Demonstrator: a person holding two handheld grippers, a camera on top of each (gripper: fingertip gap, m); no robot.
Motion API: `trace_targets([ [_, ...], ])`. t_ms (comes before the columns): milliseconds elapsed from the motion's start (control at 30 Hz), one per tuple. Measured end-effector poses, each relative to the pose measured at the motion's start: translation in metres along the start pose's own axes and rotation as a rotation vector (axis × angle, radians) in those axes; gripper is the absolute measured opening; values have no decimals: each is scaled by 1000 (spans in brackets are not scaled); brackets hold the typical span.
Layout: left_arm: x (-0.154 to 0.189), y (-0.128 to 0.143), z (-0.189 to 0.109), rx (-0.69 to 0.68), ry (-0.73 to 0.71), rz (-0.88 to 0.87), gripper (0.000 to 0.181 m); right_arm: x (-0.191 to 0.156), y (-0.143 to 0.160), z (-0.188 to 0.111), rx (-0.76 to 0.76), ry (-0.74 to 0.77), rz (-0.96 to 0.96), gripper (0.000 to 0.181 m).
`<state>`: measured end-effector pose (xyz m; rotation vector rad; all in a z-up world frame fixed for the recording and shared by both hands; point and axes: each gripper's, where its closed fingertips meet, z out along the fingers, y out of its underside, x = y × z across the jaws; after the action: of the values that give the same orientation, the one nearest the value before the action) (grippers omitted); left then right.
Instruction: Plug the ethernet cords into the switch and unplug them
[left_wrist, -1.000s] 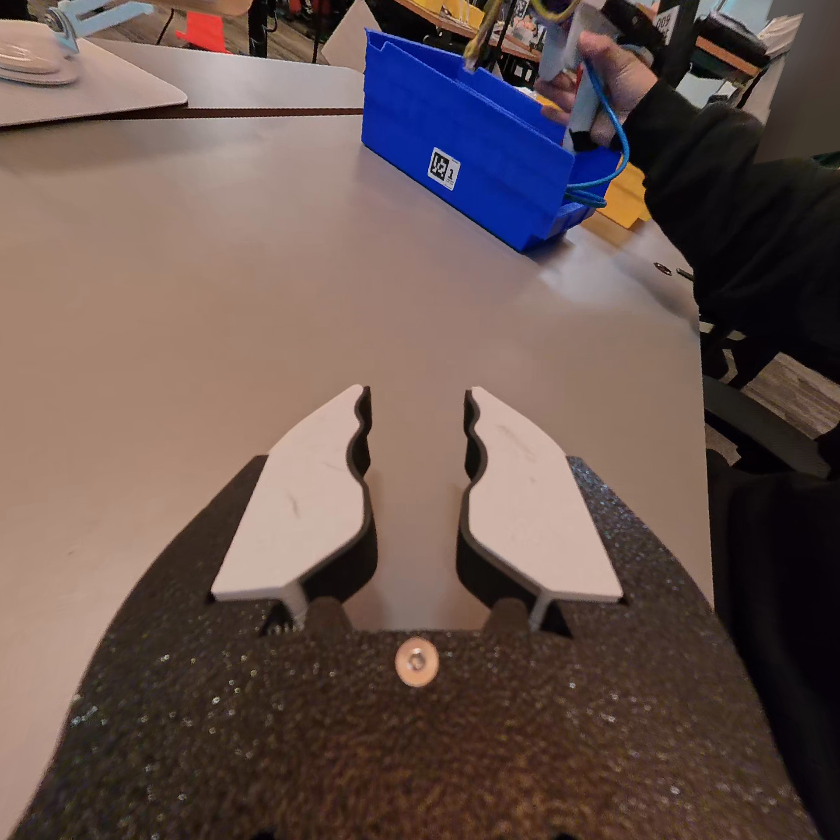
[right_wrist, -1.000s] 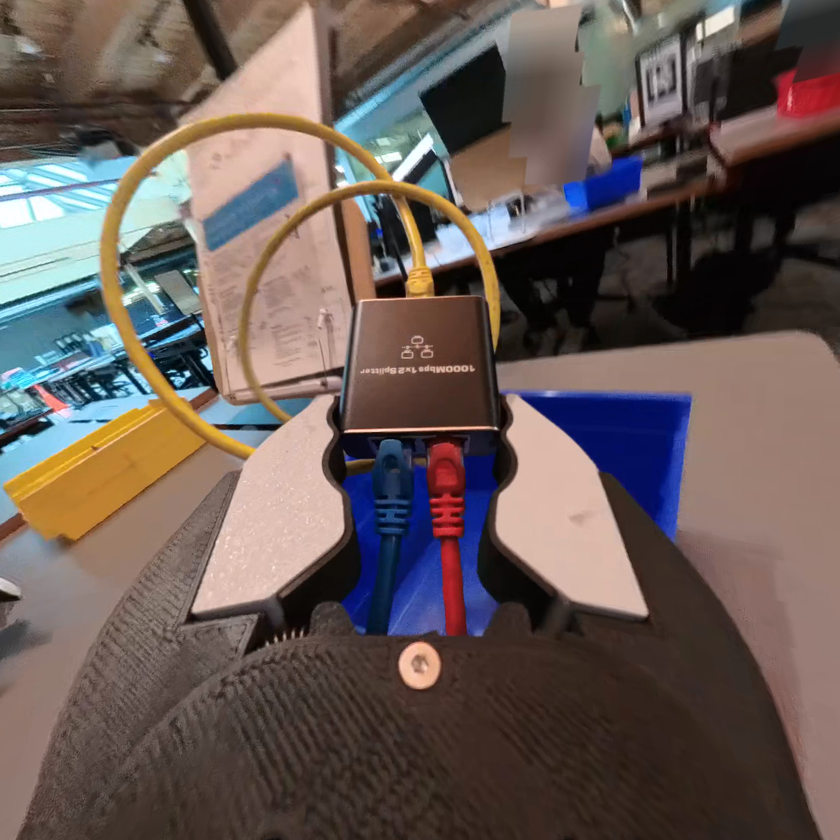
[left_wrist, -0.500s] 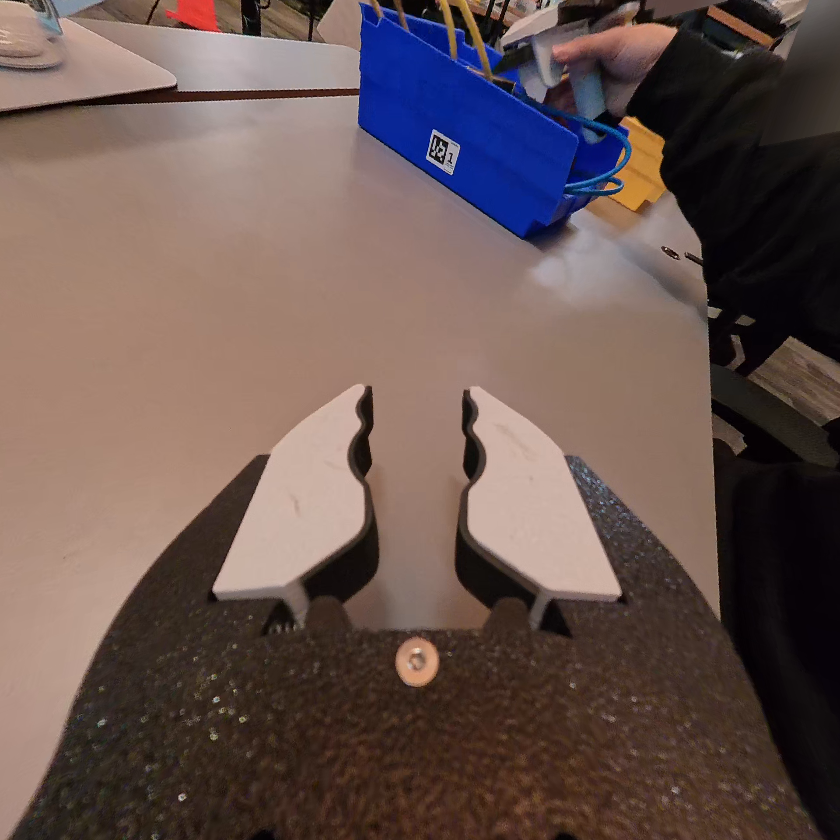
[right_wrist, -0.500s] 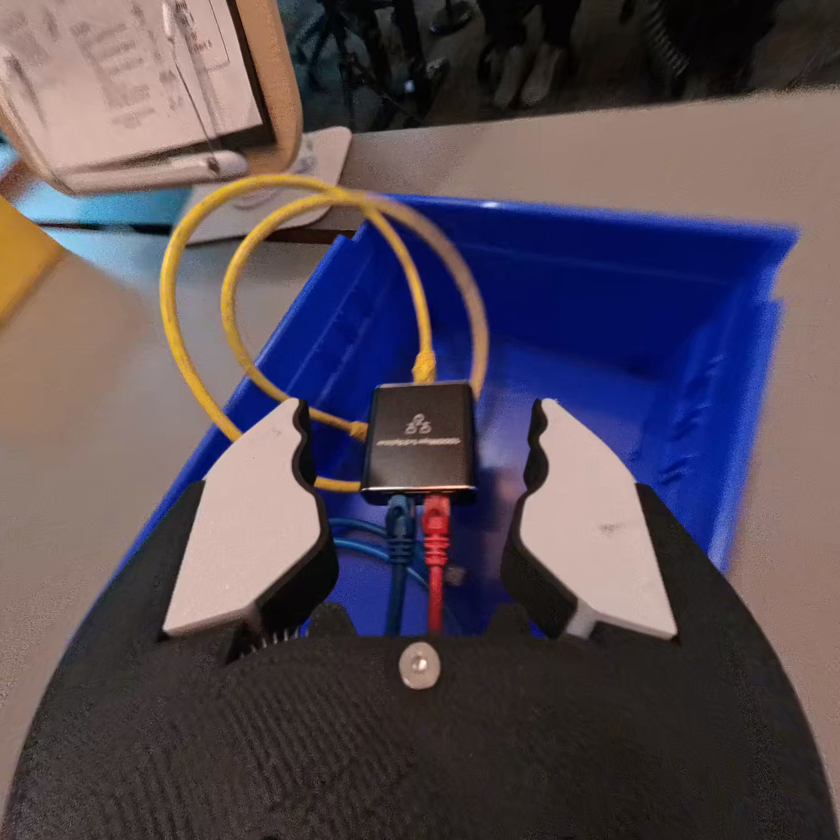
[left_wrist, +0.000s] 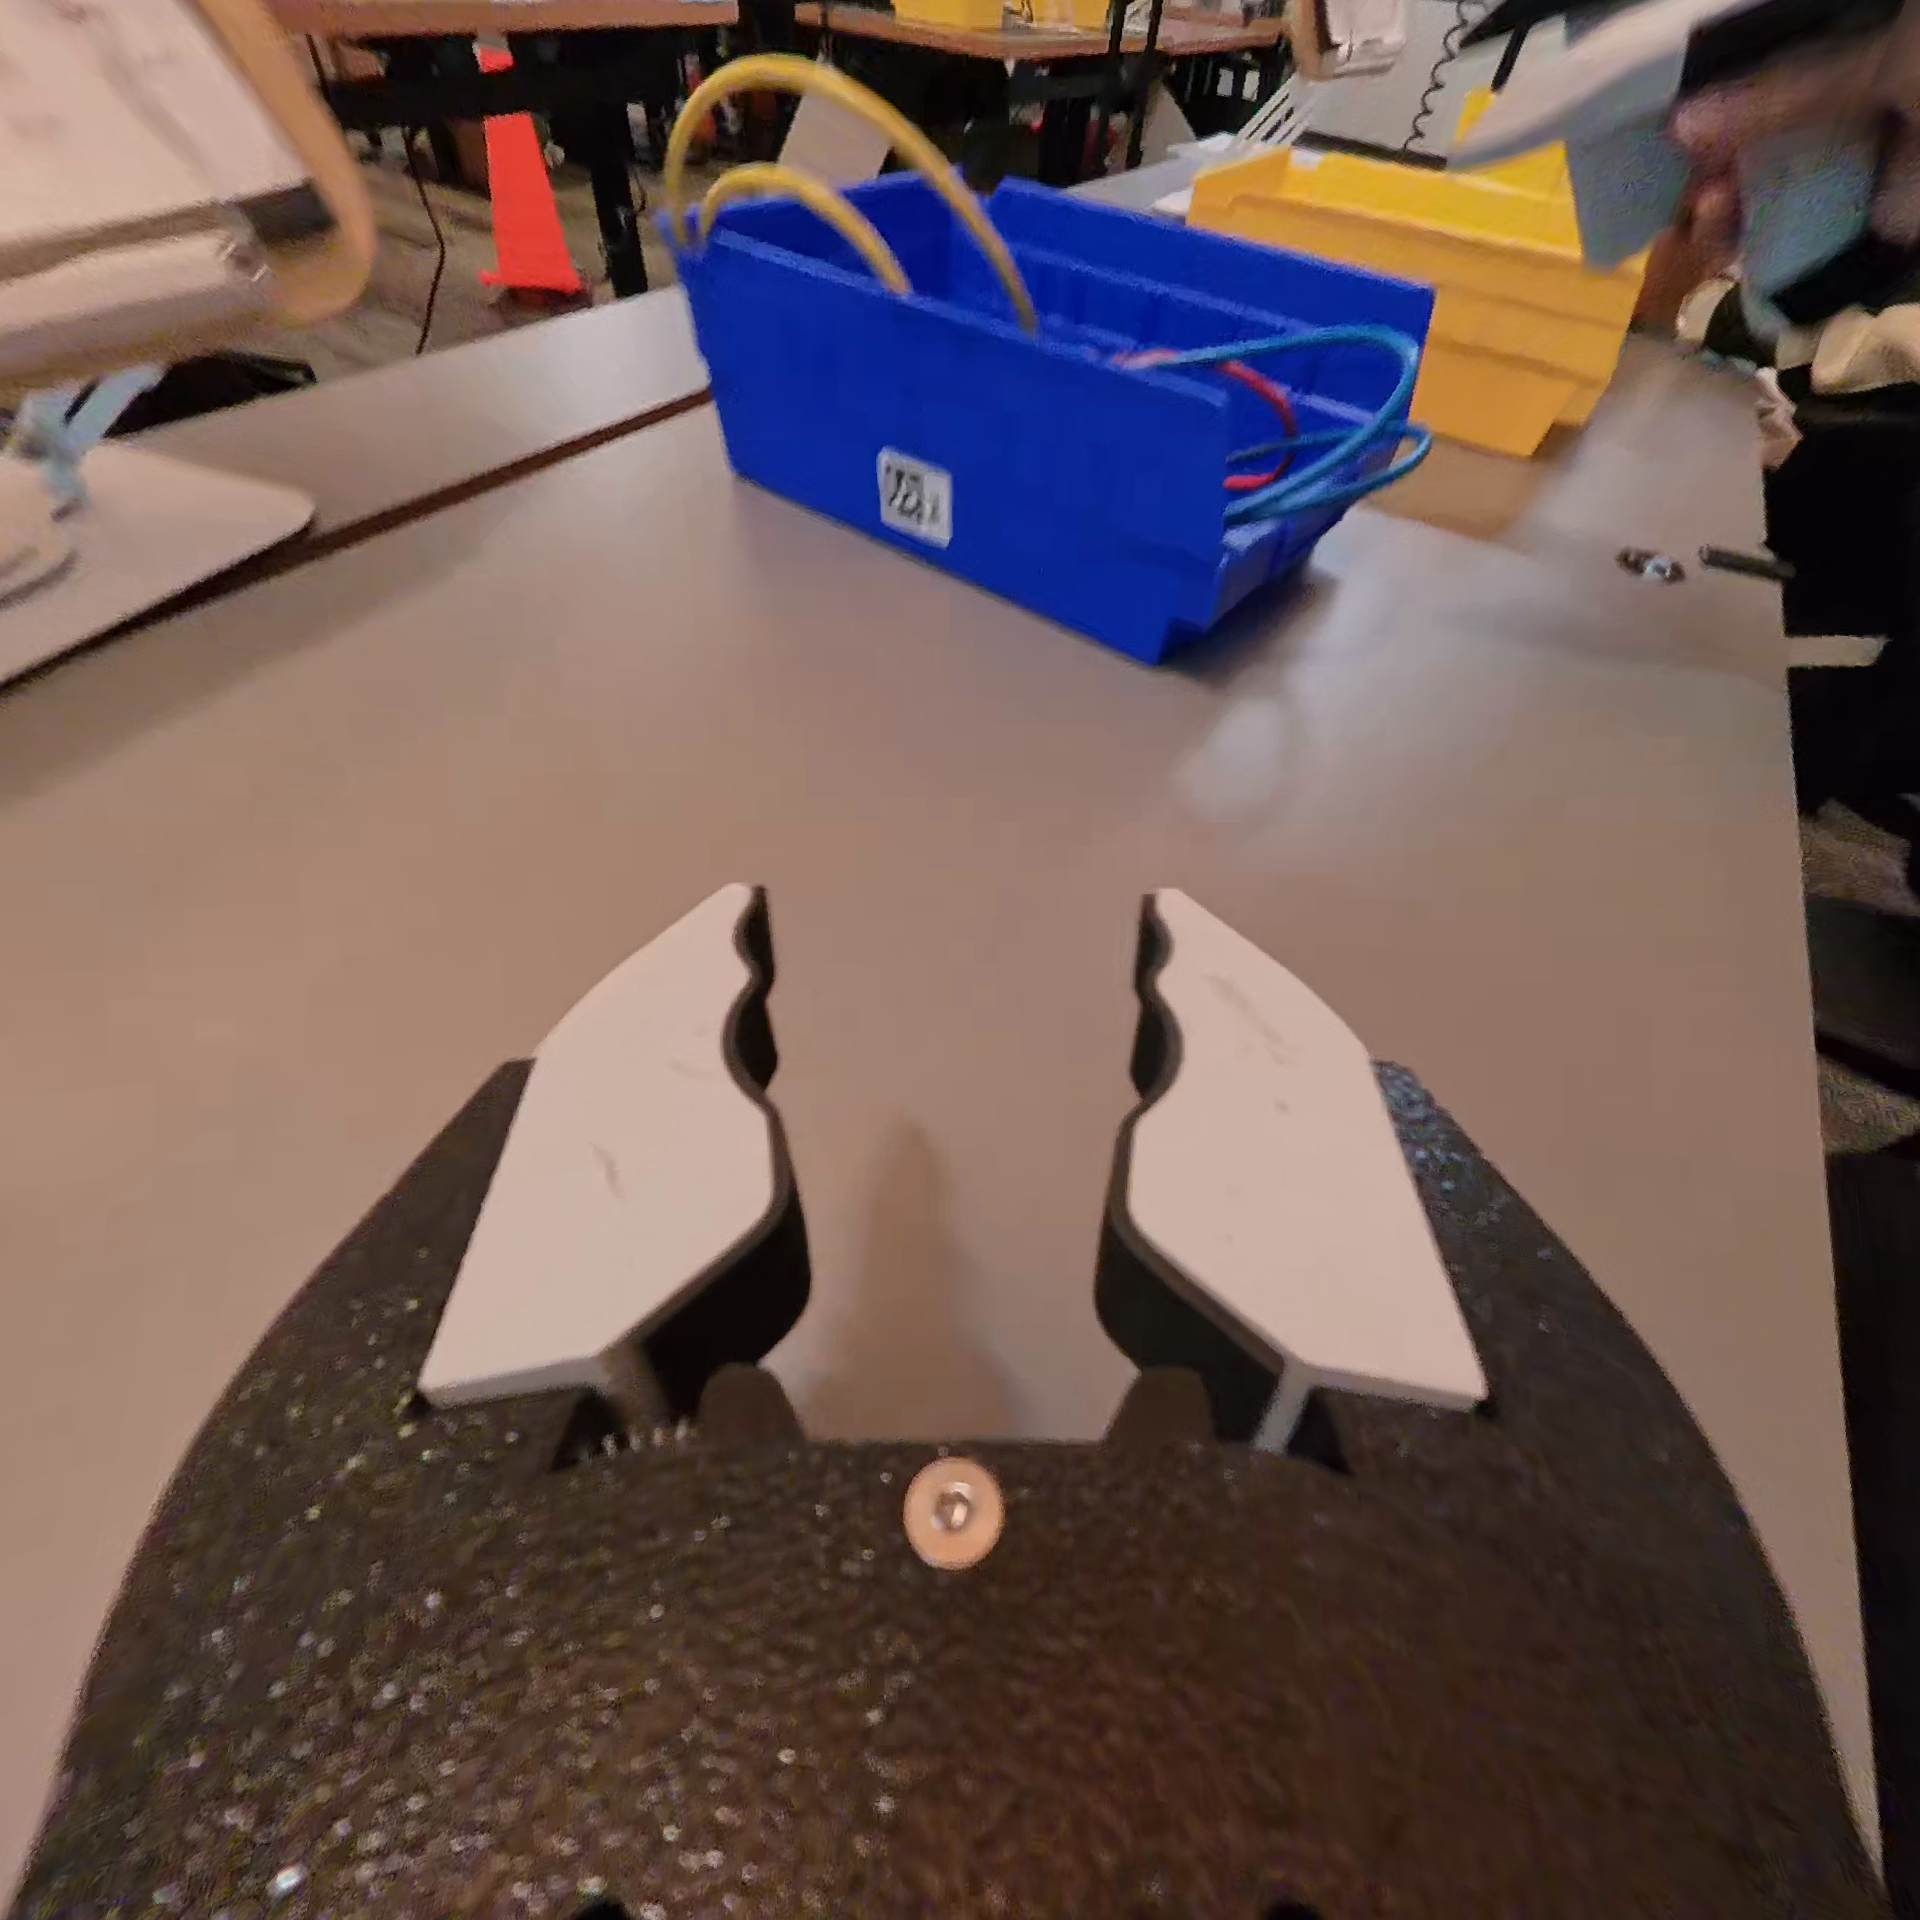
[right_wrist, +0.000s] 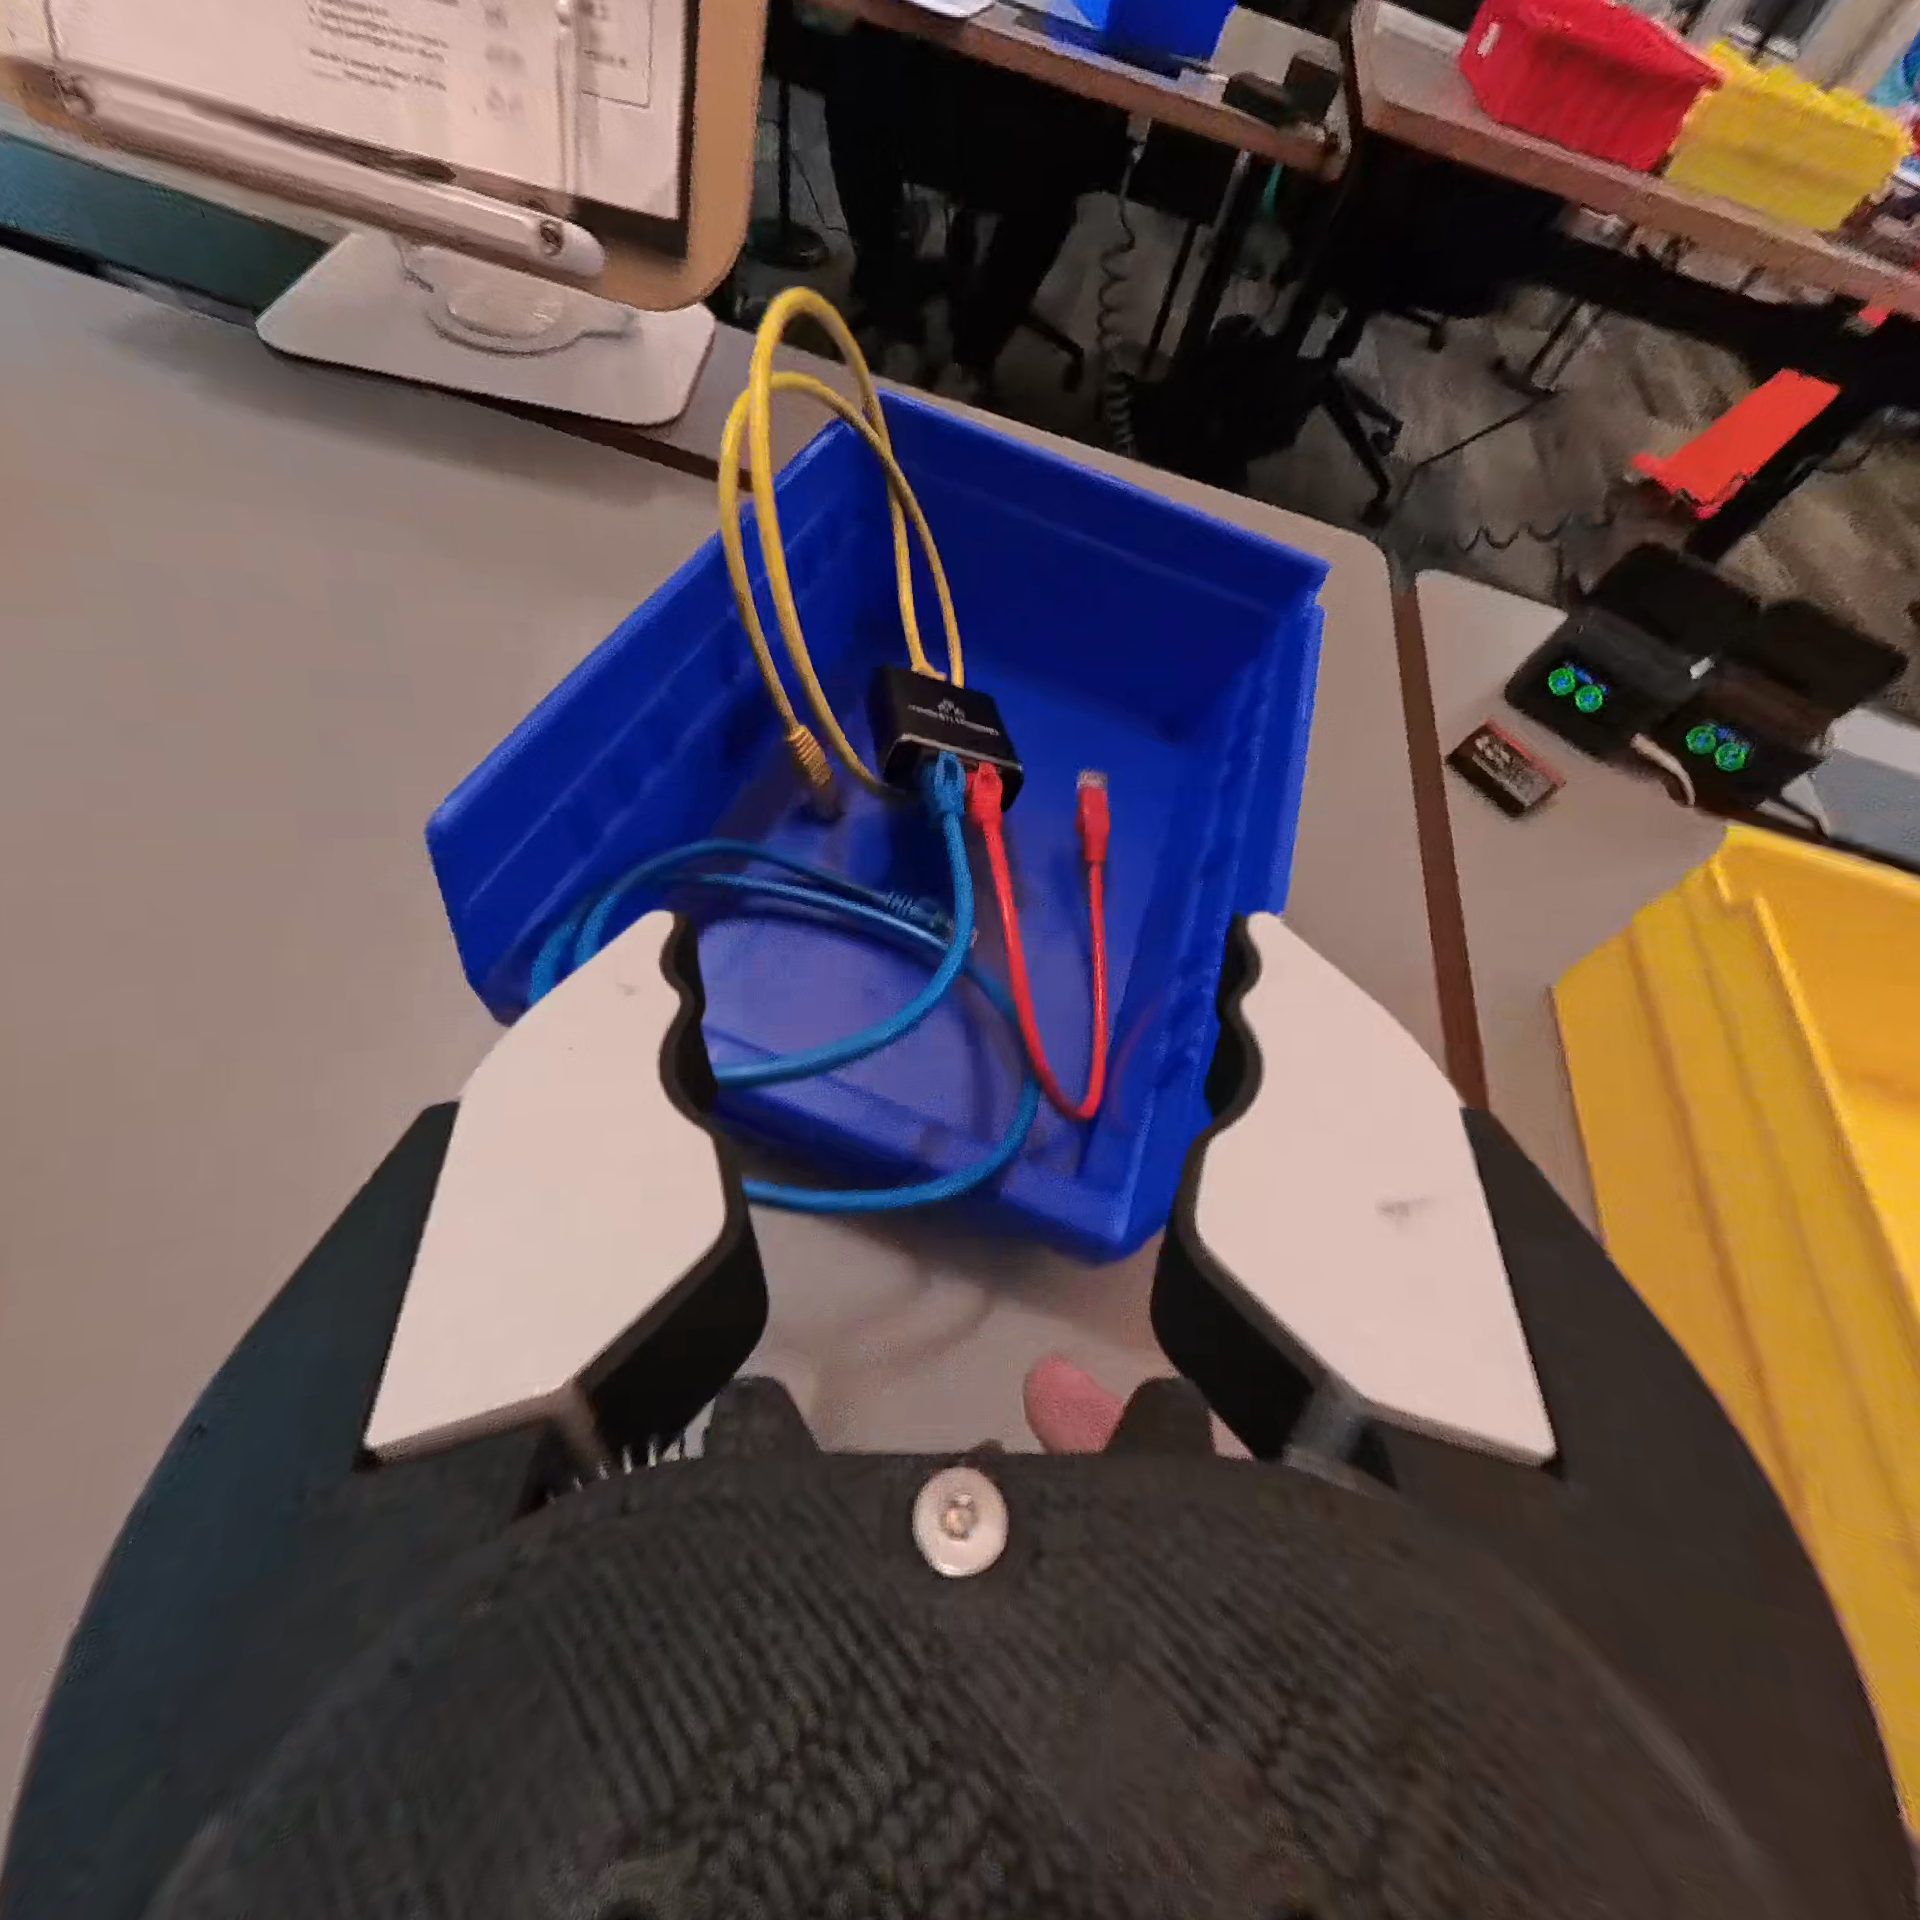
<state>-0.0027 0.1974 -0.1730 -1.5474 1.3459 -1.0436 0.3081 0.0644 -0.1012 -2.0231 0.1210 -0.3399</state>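
Note:
A small black switch (right_wrist: 943, 727) lies in the blue bin (right_wrist: 1262, 727), with a yellow cord (right_wrist: 764, 582), a blue cord (right_wrist: 894, 1023) and a red cord (right_wrist: 1013, 966) plugged into it. The red cord's other plug (right_wrist: 1091, 805) lies loose in the bin. My right gripper (right_wrist: 956, 956) is open and empty, raised above the bin's near end. My left gripper (left_wrist: 951, 914) is open and empty over bare table, well short of the bin (left_wrist: 997, 436). Yellow (left_wrist: 831, 197) and blue (left_wrist: 1340, 416) cord loops stick out of the bin there.
A yellow bin (right_wrist: 1766, 1122) sits right of the blue bin; it also shows in the left wrist view (left_wrist: 1455, 270). A stand with papers (right_wrist: 468, 208) is at the far left. Black devices with green lights (right_wrist: 1662, 696) sit on the neighbouring table. The grey table (left_wrist: 520, 779) stretches between.
My right gripper let go of the switch, opened wide and pulled up and back; the switch and cords now lie in the blue bin. My left gripper opened wider and shifted.

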Motion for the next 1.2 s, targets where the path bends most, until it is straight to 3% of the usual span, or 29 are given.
trace_targets([
  [233,55,-66,133,0,-102,26,102,10,23,-16,102,114,171,100],
  [300,64,-78,166,-2,-118,21,103,23,21,-23,141,194,196,101],
  [367,66,-85,195,-20,-145,3,97,21,19,-25,174,172,215,101],
  [467,50,-75,224,-121,-236,-3,84,12,17,-26,183,103,231,98],
  [533,47,-68,230,-147,-207,27,55,14,14,-29,197,113,216,98],
  [600,29,-67,220,-146,-297,79,27,15,12,-30,204,118,210,98],
  [700,-7,-59,192,-132,-371,60,10,6,4,-30,223,77,215,97],
  [900,-48,-26,83,-76,-337,39,4,-47,-27,-29,280,-90,188,94],
  [1000,-60,-3,13,-51,-364,70,5,-113,-58,-27,333,-303,190,87],
  [1200,-86,35,-110,-14,-468,0,5,-289,-129,6,247,-731,25,94],
])
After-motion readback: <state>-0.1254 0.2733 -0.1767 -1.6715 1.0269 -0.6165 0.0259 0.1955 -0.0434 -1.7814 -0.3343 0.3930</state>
